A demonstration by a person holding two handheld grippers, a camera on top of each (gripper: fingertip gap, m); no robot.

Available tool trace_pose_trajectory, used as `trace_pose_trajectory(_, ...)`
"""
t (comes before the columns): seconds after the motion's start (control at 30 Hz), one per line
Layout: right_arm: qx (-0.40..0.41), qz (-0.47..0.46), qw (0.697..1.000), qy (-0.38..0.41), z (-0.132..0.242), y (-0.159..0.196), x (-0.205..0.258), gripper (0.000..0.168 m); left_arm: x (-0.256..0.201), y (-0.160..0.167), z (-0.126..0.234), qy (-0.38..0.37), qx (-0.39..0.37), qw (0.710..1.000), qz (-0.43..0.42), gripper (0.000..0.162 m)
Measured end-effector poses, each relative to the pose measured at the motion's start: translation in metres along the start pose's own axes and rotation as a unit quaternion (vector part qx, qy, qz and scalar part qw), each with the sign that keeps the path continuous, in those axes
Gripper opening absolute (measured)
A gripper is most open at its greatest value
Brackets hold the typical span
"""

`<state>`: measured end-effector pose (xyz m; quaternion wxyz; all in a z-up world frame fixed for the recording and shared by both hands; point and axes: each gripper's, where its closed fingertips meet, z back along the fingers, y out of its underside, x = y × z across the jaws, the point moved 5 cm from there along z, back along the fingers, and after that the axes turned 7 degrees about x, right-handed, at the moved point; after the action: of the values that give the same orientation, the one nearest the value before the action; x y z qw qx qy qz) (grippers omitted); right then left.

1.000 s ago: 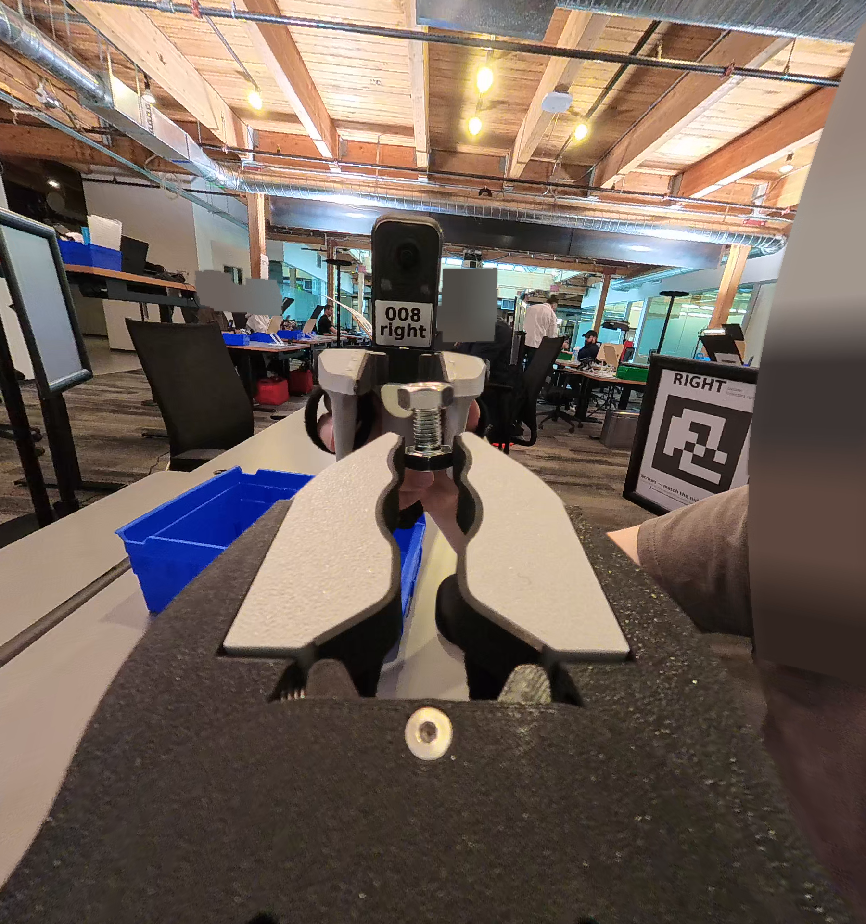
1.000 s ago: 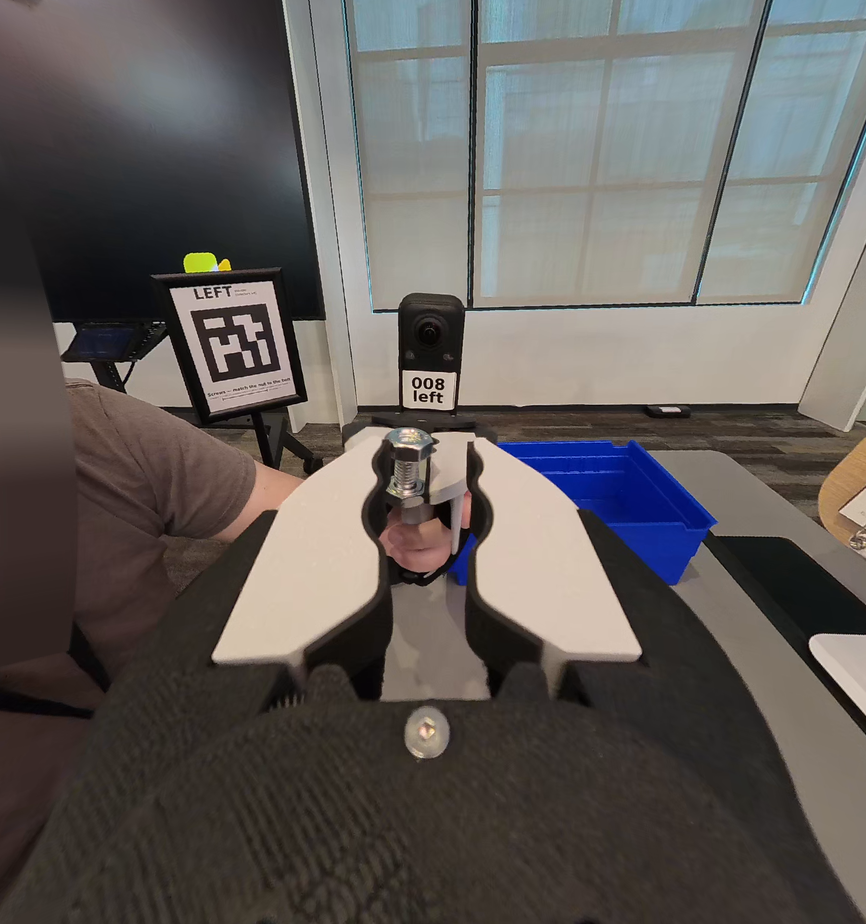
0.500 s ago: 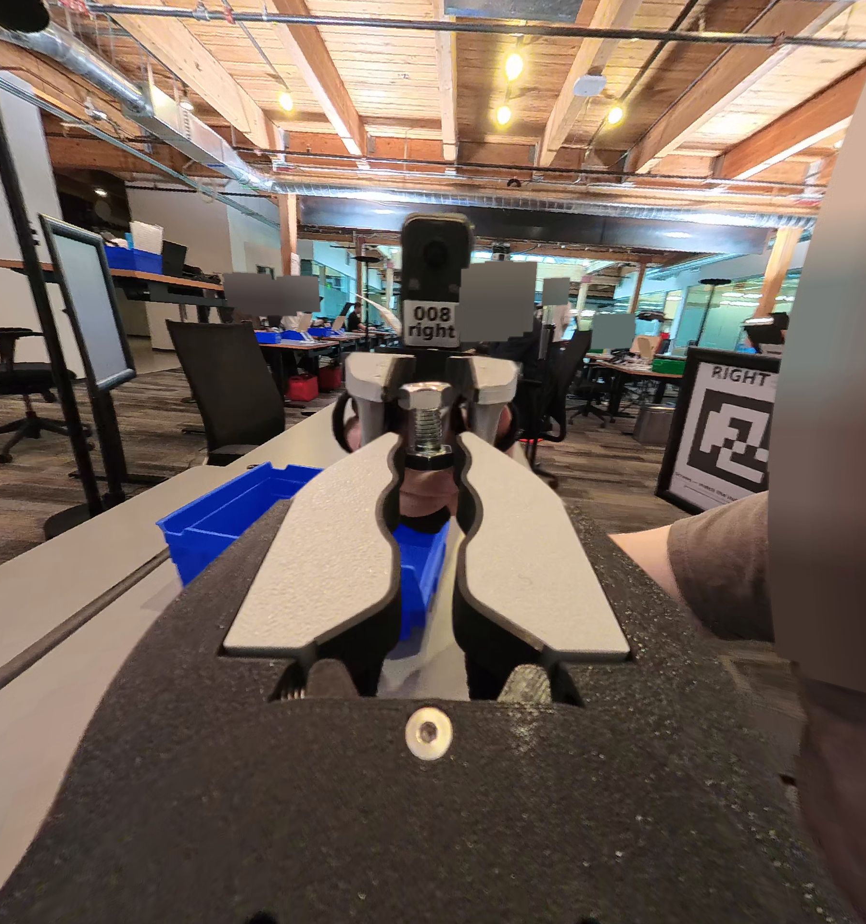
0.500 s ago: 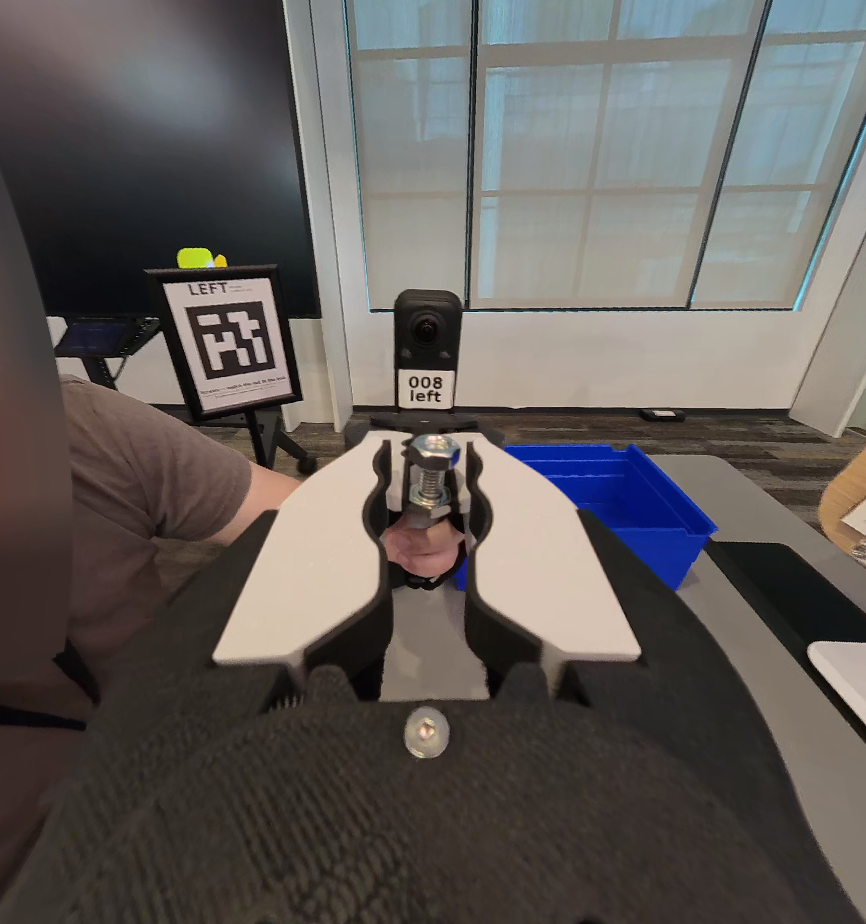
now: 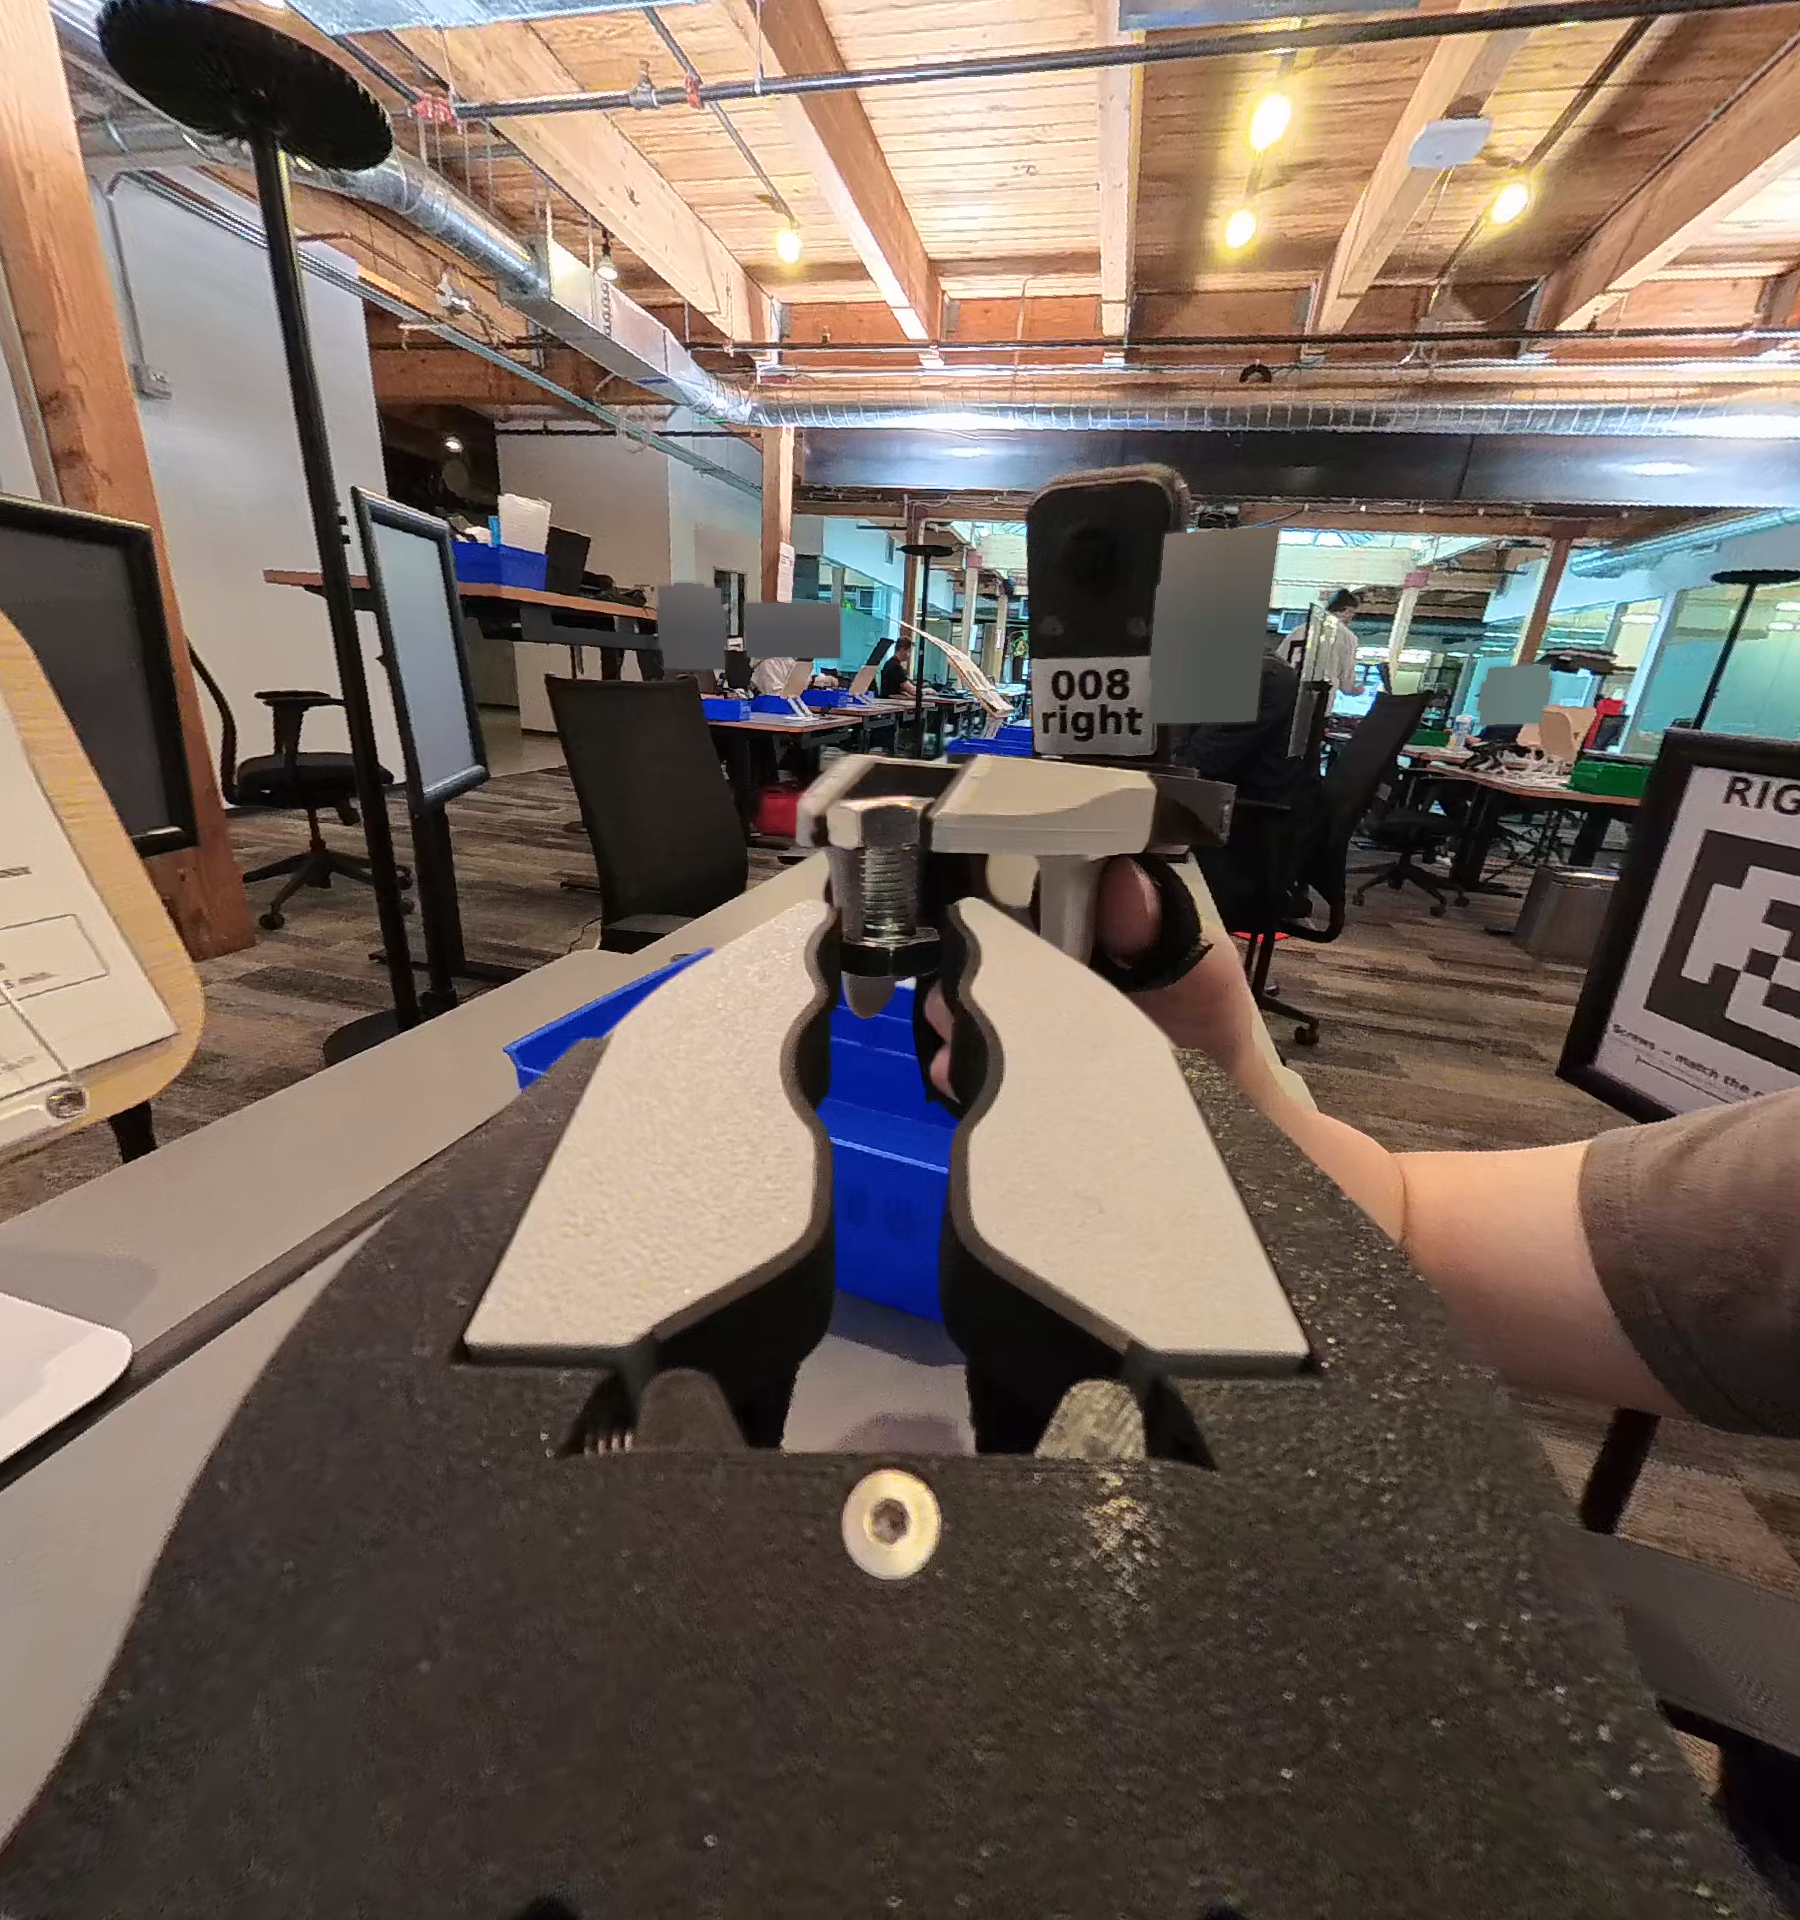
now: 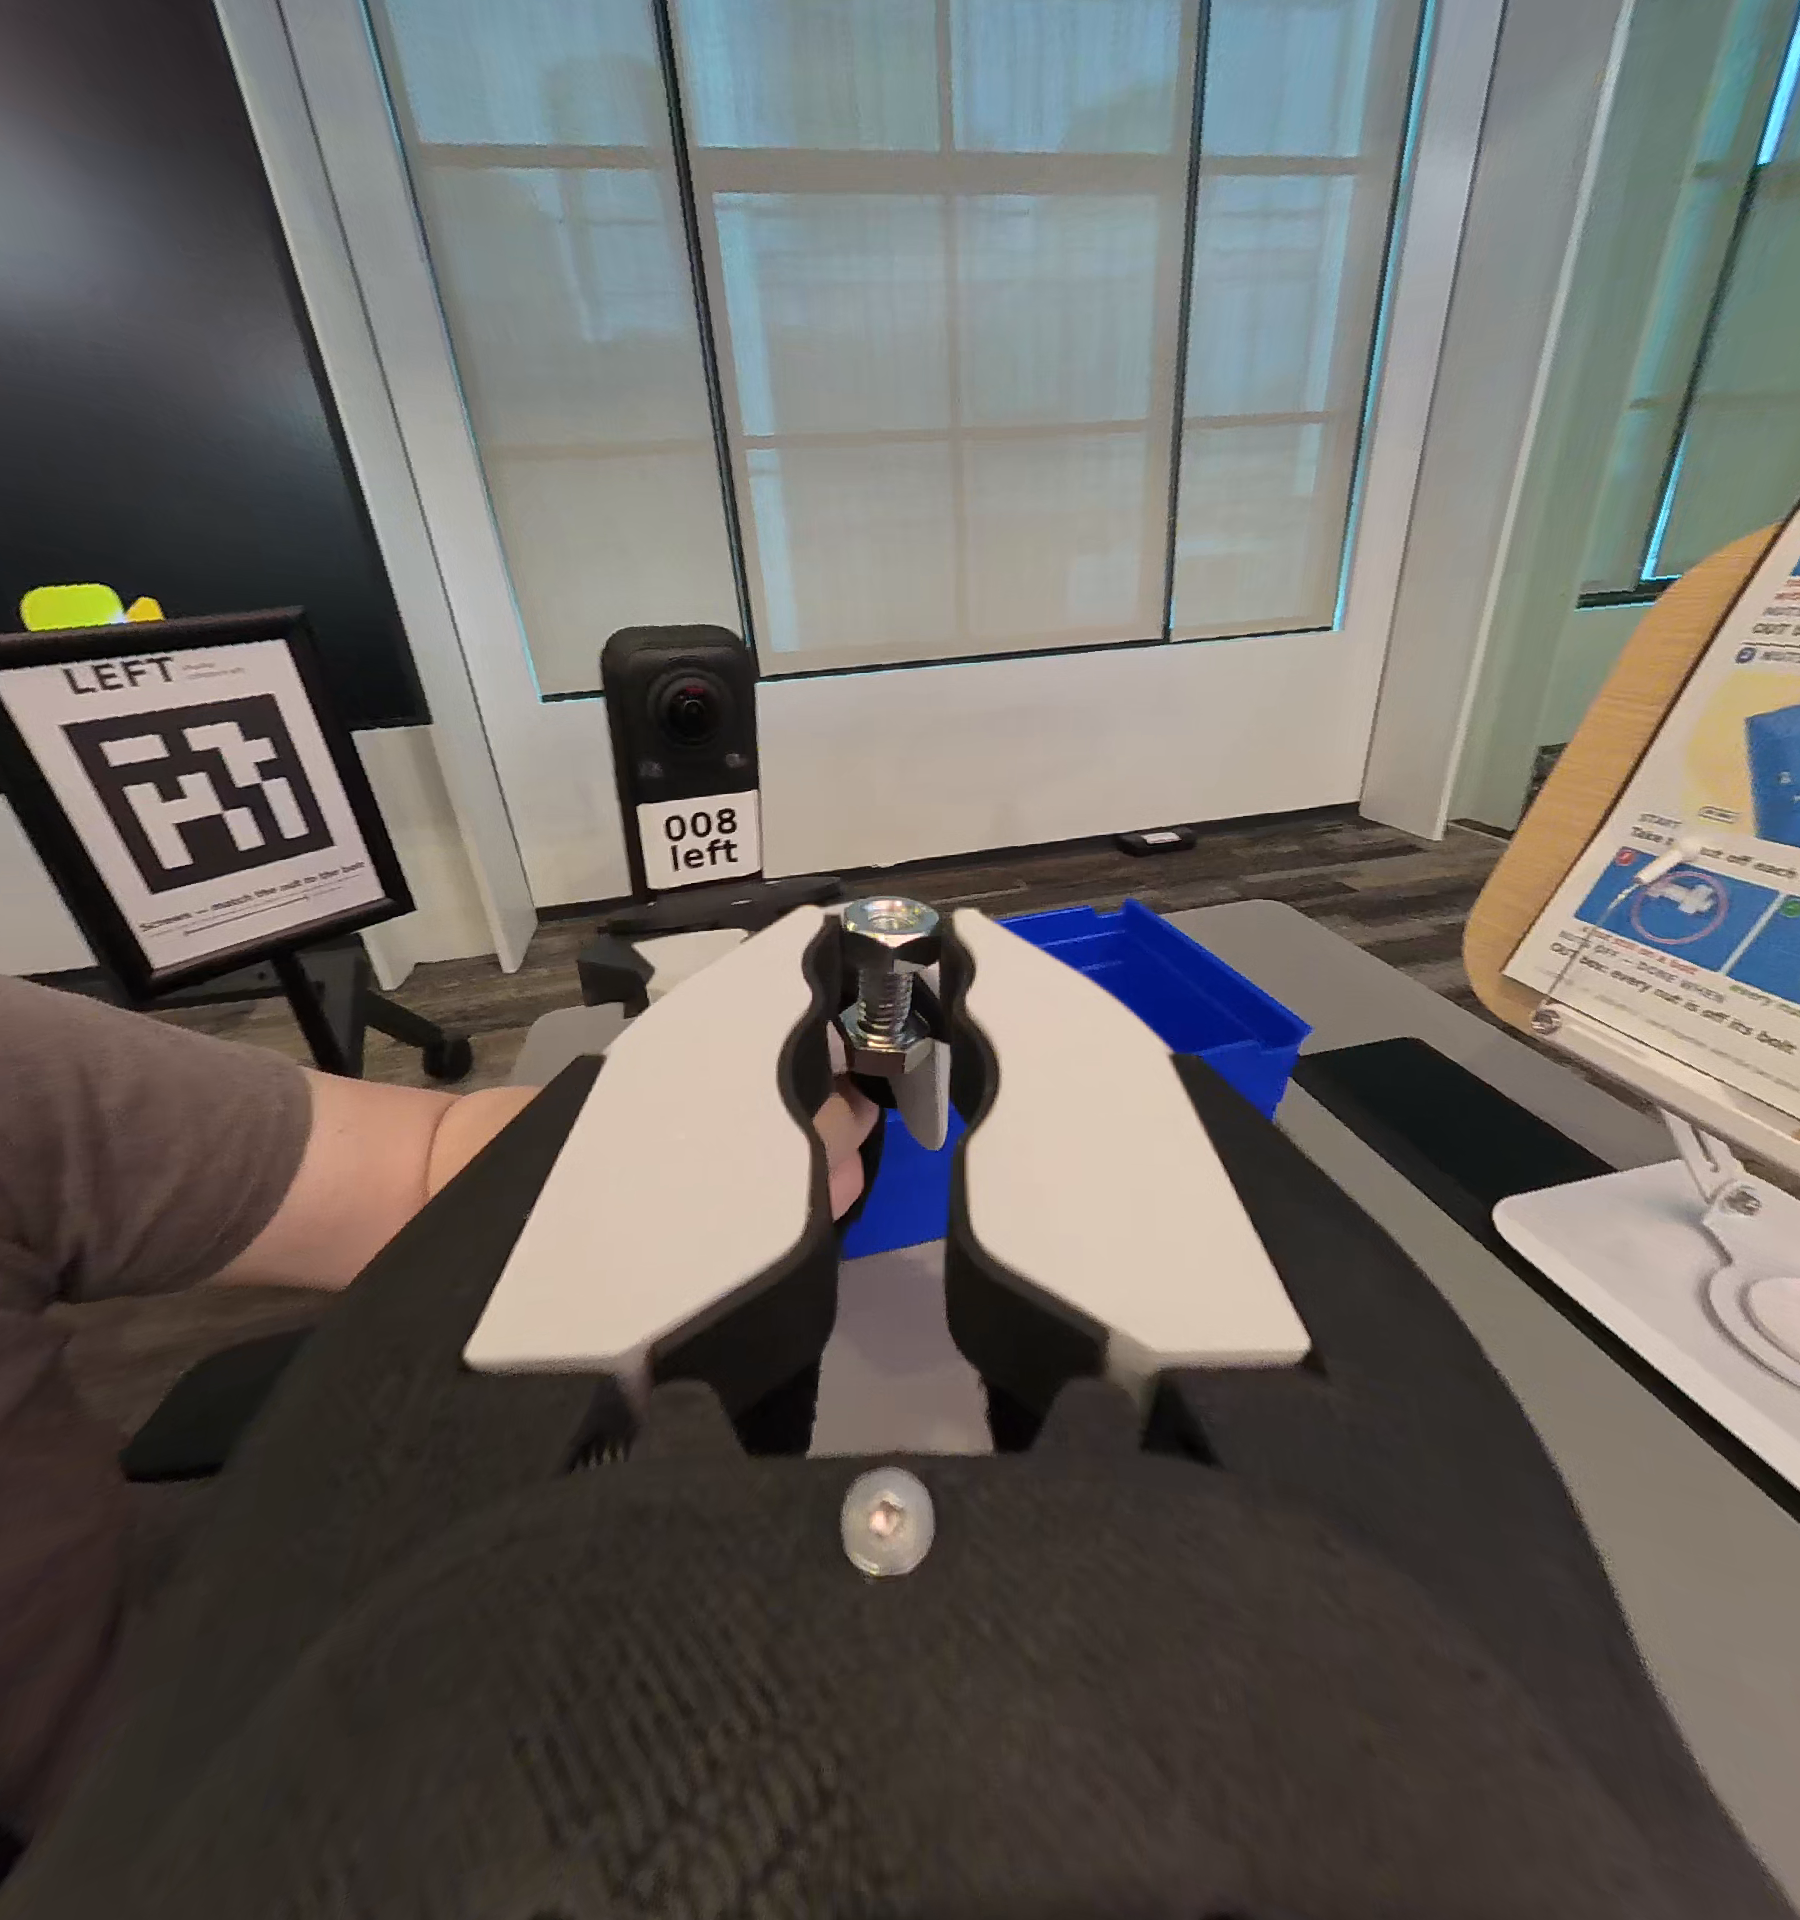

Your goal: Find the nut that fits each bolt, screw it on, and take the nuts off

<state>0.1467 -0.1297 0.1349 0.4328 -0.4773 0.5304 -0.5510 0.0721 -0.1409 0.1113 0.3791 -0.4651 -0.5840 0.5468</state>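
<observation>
A silver bolt (image 5: 883, 883) stands upright between my two grippers, head up, with a hex nut (image 5: 888, 951) on the lower end of its thread. My left gripper (image 5: 891, 935) is shut on the nut. My right gripper (image 6: 888, 930) is shut on the bolt's head (image 6: 885, 923). In the left wrist view the right gripper (image 5: 880, 821) faces me, turned sideways, with a hand behind it. In the right wrist view the nut (image 6: 880, 1039) sits low on the thread, and one left finger (image 6: 925, 1091) shows beside it.
A blue bin (image 5: 880, 1174) sits on the grey table (image 5: 200, 1216) under the bolt; it also shows in the right wrist view (image 6: 1166, 987). An instruction board (image 6: 1706, 883) stands at the right there. Marker signs (image 5: 1758, 935) (image 6: 189, 800) stand off the table. Less than 4 cm separates the two grippers' tips.
Both grippers have turned about the bolt. In the left wrist view the right gripper has rolled sideways and shifted right. The bin and boards have swung through both views. Both grips hold.
</observation>
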Motion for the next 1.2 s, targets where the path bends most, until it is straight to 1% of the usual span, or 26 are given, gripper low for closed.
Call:
trace_pose_trajectory(0.1,0.005,0.006,0.999,-0.046,0.003,-0.001,0.002,0.018,-0.004,-0.001,-0.001,0.029,0.002,1.000,0.002,0.018)
trace_pose_trajectory(0.2,-0.003,-0.003,0.989,-0.148,0.008,-0.003,0.008,0.018,-0.016,-0.003,-0.001,0.088,0.001,0.996,0.007,0.018)
trace_pose_trajectory(0.27,-0.009,-0.013,0.973,-0.231,0.013,-0.001,0.013,0.018,-0.026,-0.001,-0.004,0.133,0.005,0.991,0.012,0.018)
trace_pose_trajectory(0.33,-0.008,-0.030,0.949,-0.315,0.017,0.004,0.018,0.018,-0.036,0.003,-0.007,0.190,0.022,0.981,0.027,0.018)
trace_pose_trajectory(0.4,-0.011,-0.038,0.926,-0.375,0.021,0.008,0.024,0.019,-0.044,0.007,-0.009,0.235,0.032,0.971,0.041,0.018)
trace_pose_trajectory(0.53,-0.016,-0.045,0.895,-0.443,0.023,0.014,0.033,0.019,-0.056,0.011,-0.010,0.291,0.047,0.954,0.059,0.018)
trace_pose_trajectory(0.67,-0.027,-0.048,0.884,-0.465,0.023,0.015,0.037,0.019,-0.059,0.012,-0.010,0.306,0.047,0.949,0.062,0.018)
trace_pose_trajectory(0.7,-0.031,-0.048,0.887,-0.458,0.022,0.014,0.036,0.018,-0.058,0.011,-0.010,0.298,0.042,0.952,0.058,0.018)
trace_pose_trajectory(0.73,-0.038,-0.045,0.895,-0.442,0.022,0.012,0.034,0.024,-0.056,0.009,-0.010,0.287,0.039,0.956,0.054,0.018)
trace_pose_trajectory(0.77,-0.045,-0.041,0.907,-0.418,0.021,0.009,0.031,0.043,-0.053,0.008,-0.009,0.274,0.037,0.960,0.048,0.018)
trace_pose_trajectory(0.8,-0.054,-0.037,0.918,-0.392,0.022,0.005,0.028,0.053,-0.049,0.005,-0.008,0.250,0.032,0.967,0.038,0.018)
trace_pose_trajectory(0.87,-0.071,-0.011,0.945,-0.320,0.025,-0.005,0.020,0.052,-0.037,0.000,-0.005,0.183,0.019,0.983,0.009,0.018)
trace_pose_trajectory(0.93,-0.082,0.046,0.976,-0.196,0.024,-0.012,0.011,0.051,-0.023,-0.005,-0.002,0.096,0.007,0.995,-0.021,0.018)
trace_pose_trajectory(0.97,-0.086,0.074,0.984,-0.135,0.023,-0.015,0.008,0.051,-0.017,-0.007,0.000,0.051,0.005,0.998,-0.041,0.018)
trace_pose_trajectory(1.0,-0.090,0.094,0.987,-0.097,0.023,-0.017,0.009,0.050,-0.012,-0.007,0.002,0.015,0.005,0.998,-0.060,0.018)
trace_pose_trajectory(1.07,-0.082,0.094,0.992,-0.030,0.016,-0.016,0.008,0.046,-0.006,-0.008,0.004,-0.033,0.003,0.996,-0.080,0.018)
trace_pose_trajectory(1.2,-0.059,0.066,0.996,0.021,0.003,-0.007,0.007,0.039,-0.001,-0.006,0.004,-0.069,0.008,0.994,-0.085,0.018)
